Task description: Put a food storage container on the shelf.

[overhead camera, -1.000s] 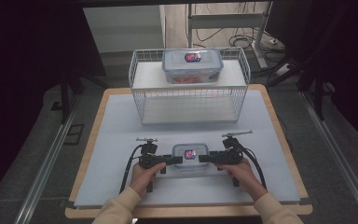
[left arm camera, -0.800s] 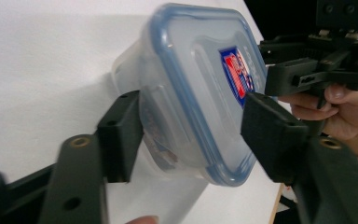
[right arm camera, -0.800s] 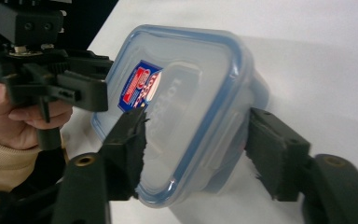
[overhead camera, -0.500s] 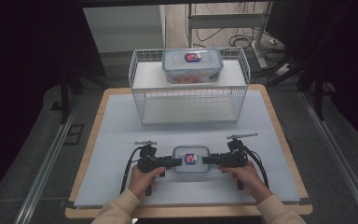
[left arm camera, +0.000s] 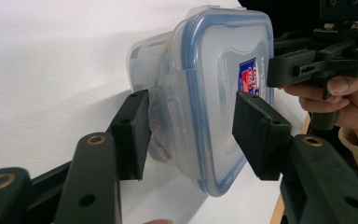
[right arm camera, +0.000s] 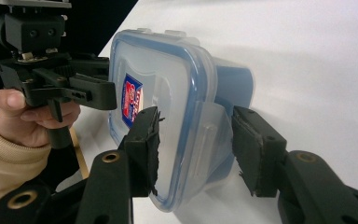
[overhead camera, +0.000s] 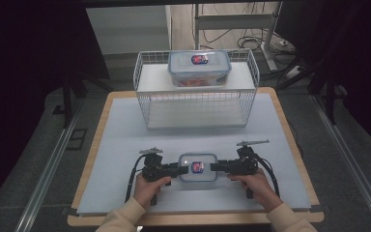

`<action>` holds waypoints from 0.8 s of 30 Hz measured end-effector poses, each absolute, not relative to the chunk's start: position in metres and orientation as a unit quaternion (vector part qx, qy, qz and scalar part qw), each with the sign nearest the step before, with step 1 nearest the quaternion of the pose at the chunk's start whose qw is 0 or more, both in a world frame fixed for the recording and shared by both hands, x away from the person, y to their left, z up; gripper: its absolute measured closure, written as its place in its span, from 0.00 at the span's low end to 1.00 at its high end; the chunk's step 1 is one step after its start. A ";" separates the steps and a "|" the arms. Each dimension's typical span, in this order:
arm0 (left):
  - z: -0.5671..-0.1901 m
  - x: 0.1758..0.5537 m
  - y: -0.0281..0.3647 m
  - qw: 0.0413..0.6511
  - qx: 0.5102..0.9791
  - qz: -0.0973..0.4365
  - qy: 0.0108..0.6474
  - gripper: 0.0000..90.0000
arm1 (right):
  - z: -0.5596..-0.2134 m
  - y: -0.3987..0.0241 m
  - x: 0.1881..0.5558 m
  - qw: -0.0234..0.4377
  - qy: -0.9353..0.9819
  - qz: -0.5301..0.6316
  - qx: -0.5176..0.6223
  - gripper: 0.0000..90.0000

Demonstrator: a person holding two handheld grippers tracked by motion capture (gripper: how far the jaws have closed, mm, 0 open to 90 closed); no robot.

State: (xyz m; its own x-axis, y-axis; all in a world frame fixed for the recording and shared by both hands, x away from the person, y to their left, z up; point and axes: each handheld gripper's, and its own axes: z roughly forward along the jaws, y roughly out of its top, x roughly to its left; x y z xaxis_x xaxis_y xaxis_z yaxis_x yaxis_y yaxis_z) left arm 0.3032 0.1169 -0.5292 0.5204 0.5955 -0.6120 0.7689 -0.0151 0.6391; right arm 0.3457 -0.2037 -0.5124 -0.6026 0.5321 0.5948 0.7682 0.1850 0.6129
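A small clear food container [overhead camera: 198,167] with a blue-rimmed lid and a red-and-blue label sits low near the table's front edge, between my two grippers. My left gripper [overhead camera: 178,169] holds its left end and my right gripper [overhead camera: 213,167] its right end. In the left gripper view the container [left arm camera: 209,79] fills the gap of the left gripper [left arm camera: 189,135], with one jaw against the base and one on the lid. The right gripper [right arm camera: 196,144] clamps the container [right arm camera: 168,88] the same way, across its side latch. Whether the container rests on the table or hangs just above it I cannot tell.
A white wire basket [overhead camera: 145,92] stands at the back of the table, with a white shelf across its top. A second, larger lidded container [overhead camera: 199,67] sits on that shelf. The pale blue mat [overhead camera: 125,145] stretches between basket and grippers.
Both grippers and the small container between them have shifted slightly toward the table's front edge.
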 end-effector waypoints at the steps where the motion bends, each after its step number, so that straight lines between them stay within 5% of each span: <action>1: -0.529 0.303 0.117 0.510 0.708 -0.083 0.482 0.54 | -0.512 -0.204 0.345 0.127 -0.758 -0.475 -0.429 0.59; 24: -0.512 0.302 0.117 0.517 0.713 -0.052 0.471 0.55 | -0.501 -0.203 0.343 0.102 -0.757 -0.497 -0.412 0.59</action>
